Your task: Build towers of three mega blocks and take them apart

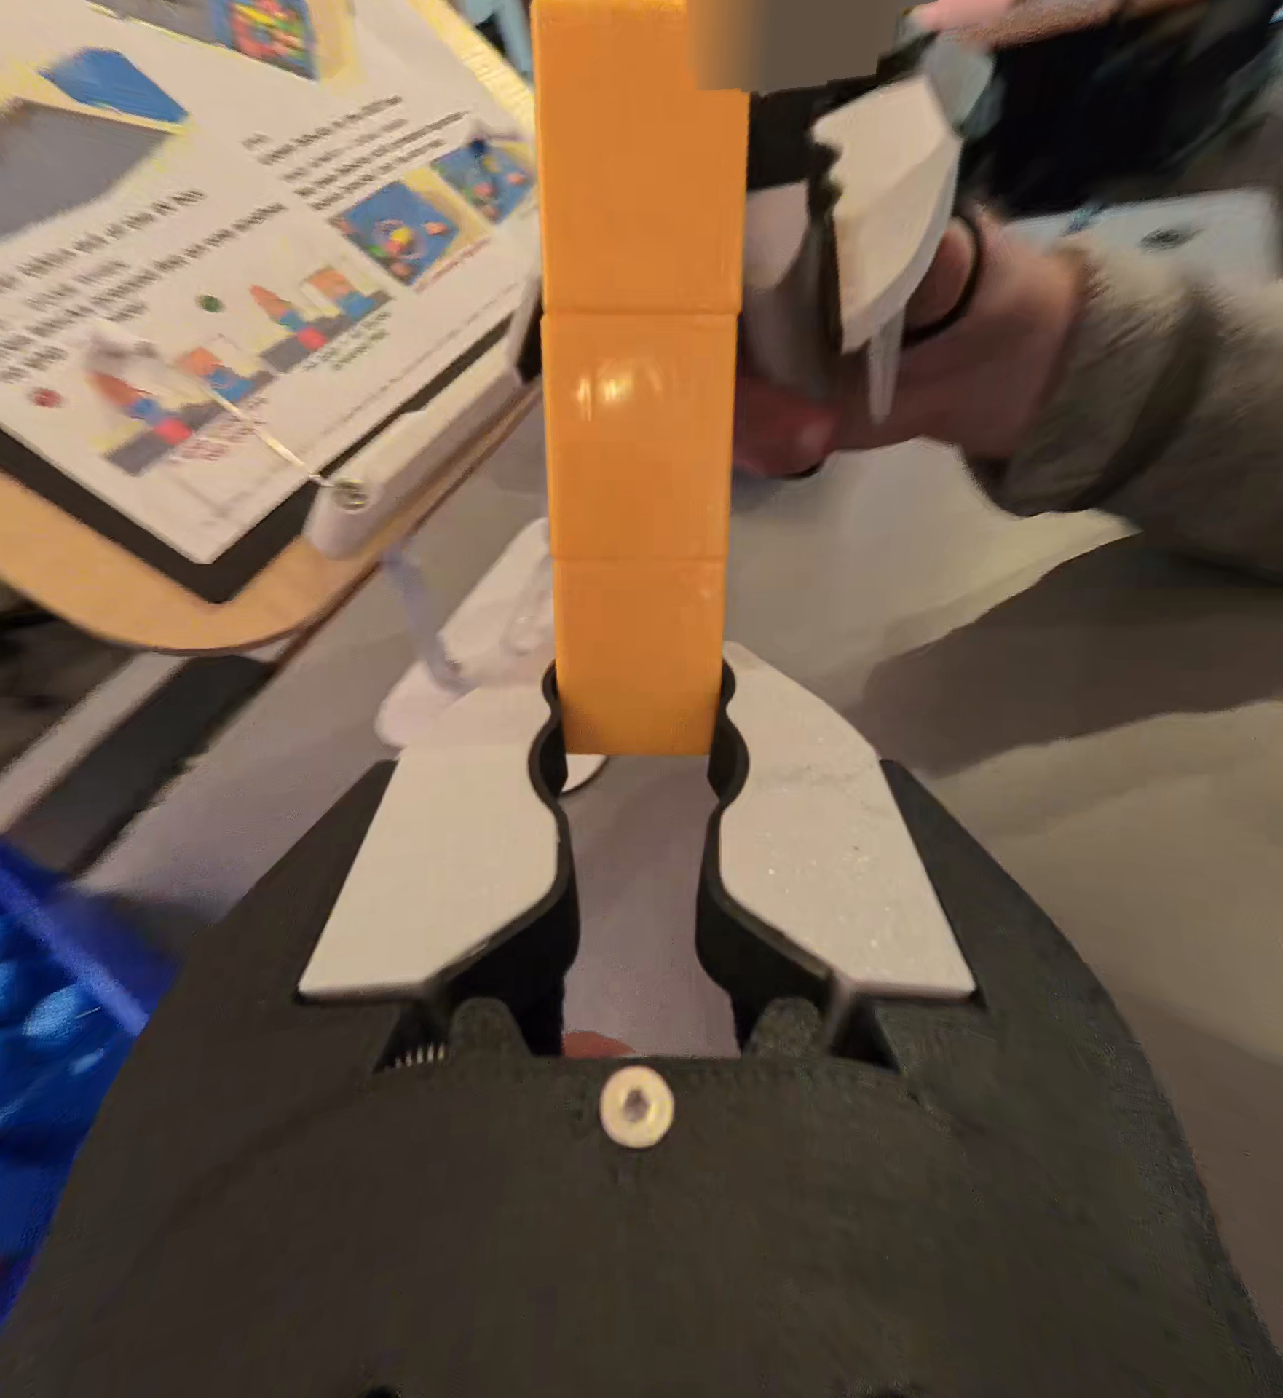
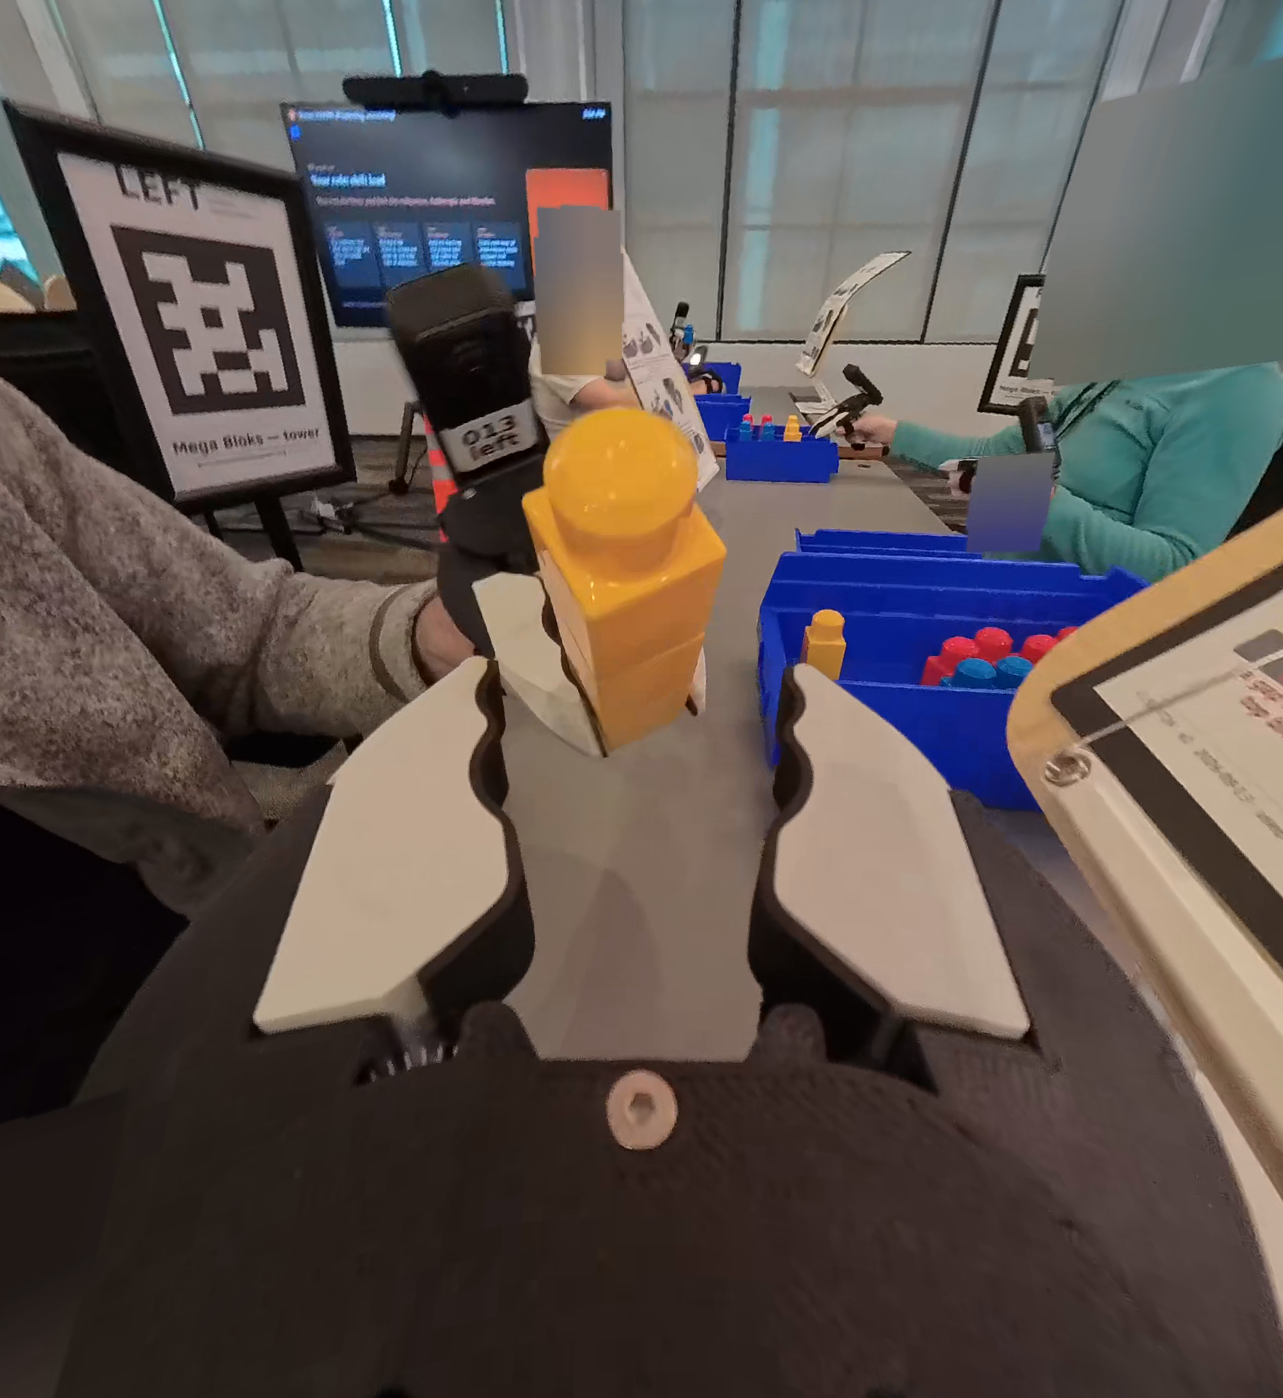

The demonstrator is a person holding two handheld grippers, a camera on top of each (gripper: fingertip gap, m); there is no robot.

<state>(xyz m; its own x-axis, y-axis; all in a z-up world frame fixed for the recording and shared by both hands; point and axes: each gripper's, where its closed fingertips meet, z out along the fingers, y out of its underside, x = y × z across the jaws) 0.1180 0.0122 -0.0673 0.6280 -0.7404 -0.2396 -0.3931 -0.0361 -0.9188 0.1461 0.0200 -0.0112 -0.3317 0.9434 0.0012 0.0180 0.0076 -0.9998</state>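
A tower of three orange mega blocks (image 1: 638,424) fills the middle of the left wrist view. My left gripper (image 1: 637,711) is shut on its bottom block, both pads pressed against its sides. The same tower (image 2: 627,598) shows in the right wrist view, held upright above the grey table (image 2: 638,870) by the left gripper (image 2: 585,681). My right gripper (image 2: 638,726) is open and holds nothing, its fingers wide apart just short of the tower. It also shows in the left wrist view (image 1: 858,250), to the right of the tower's top block.
A blue bin (image 2: 926,681) at the right holds an orange block (image 2: 824,643) and red and blue blocks (image 2: 990,658). An instruction board (image 2: 1191,756) stands at the right edge, also in the left wrist view (image 1: 192,302). Blue blocks (image 1: 10,1021) lie low left. People sit at the table's far end. Tip to tip, the grippers are about 7 cm apart.
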